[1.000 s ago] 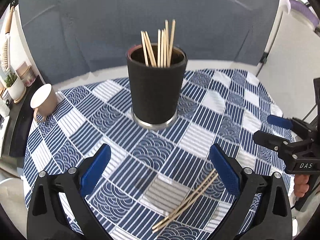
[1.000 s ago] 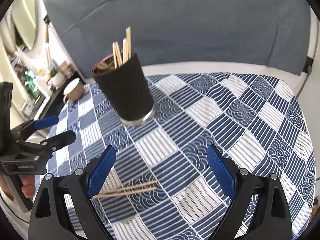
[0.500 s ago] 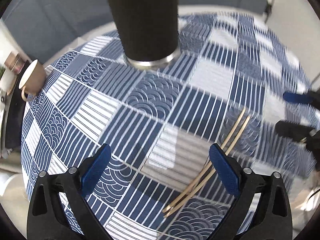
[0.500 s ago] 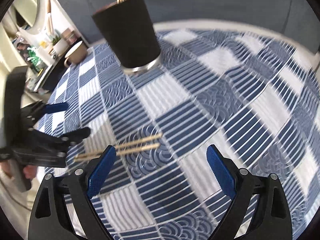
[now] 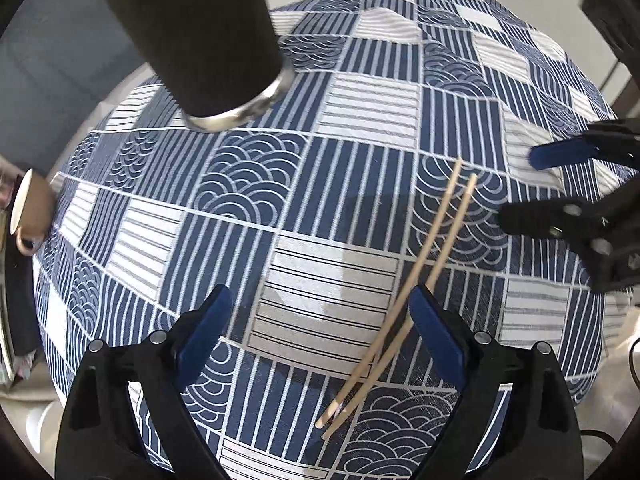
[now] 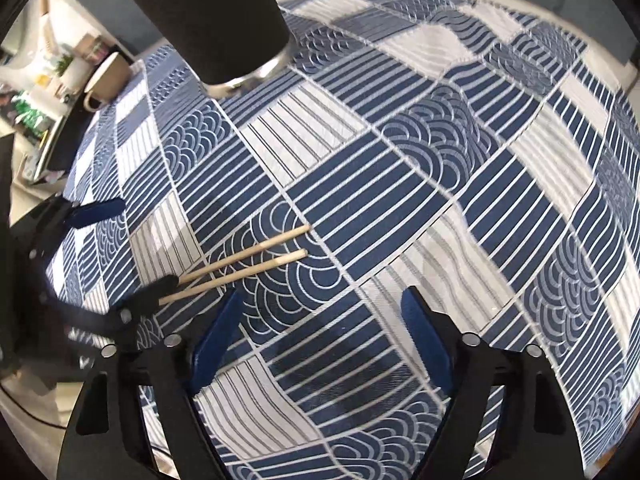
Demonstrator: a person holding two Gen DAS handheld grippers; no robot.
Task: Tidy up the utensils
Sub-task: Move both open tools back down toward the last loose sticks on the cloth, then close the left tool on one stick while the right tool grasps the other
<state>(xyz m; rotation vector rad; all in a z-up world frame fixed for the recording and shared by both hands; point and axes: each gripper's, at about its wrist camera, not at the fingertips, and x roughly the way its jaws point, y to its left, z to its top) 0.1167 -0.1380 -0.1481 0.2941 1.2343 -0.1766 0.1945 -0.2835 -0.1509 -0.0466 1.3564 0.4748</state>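
Two wooden chopsticks (image 5: 424, 264) lie side by side on the blue-and-white patterned tablecloth; they also show in the right wrist view (image 6: 244, 262). A black utensil holder (image 5: 200, 40) with a metal base stands at the back, also in the right wrist view (image 6: 216, 20). My left gripper (image 5: 320, 320) is open, low over the cloth, its right finger (image 5: 436, 332) over the chopsticks' near part. My right gripper (image 6: 320, 328) is open, just right of the chopsticks' thick ends. Each gripper shows in the other's view, the right one (image 5: 560, 188) and the left one (image 6: 116, 264).
A beige mug (image 5: 32, 212) stands at the table's left edge, also in the right wrist view (image 6: 106, 78). A shelf with small items (image 6: 36, 92) is beyond it. The tablecloth (image 5: 360, 120) covers a round table that drops off all around.
Both grippers have dropped down and forward toward the chopsticks. The holder has slid to the top of both views, its chopstick tops out of frame.
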